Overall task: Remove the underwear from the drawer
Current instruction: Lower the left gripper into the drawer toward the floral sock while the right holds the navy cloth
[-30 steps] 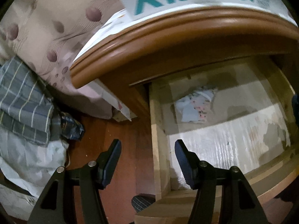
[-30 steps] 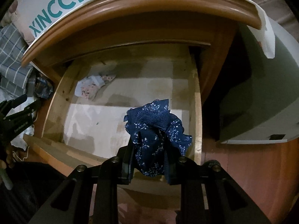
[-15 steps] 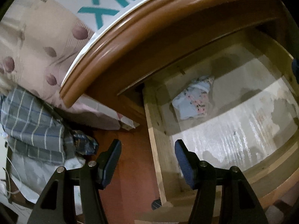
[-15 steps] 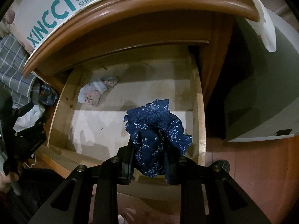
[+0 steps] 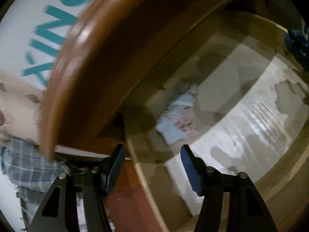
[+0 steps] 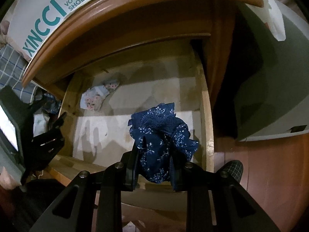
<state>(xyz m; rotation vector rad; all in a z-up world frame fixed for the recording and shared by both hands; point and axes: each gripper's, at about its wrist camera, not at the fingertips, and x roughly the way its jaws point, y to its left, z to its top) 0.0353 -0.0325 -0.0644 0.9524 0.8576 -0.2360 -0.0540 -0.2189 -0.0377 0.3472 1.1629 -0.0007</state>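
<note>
The wooden drawer stands pulled out under the brown cabinet top. My right gripper is shut on the dark blue patterned underwear, held above the drawer's front right; it shows at the right edge of the left wrist view. A light blue floral underwear lies at the drawer's back left, also seen in the right wrist view. My left gripper is open and empty, just short of the floral piece over the drawer's left wall. It appears at the left of the right wrist view.
A white XINCCI shoe box sits on the brown cabinet top. Plaid cloth lies left of the cabinet. A grey-white object stands to the right. A checked slipper rests on the red-brown floor.
My left gripper has moved forward and right toward the floral underwear, still open. My right gripper keeps holding the blue underwear and has drawn back slightly.
</note>
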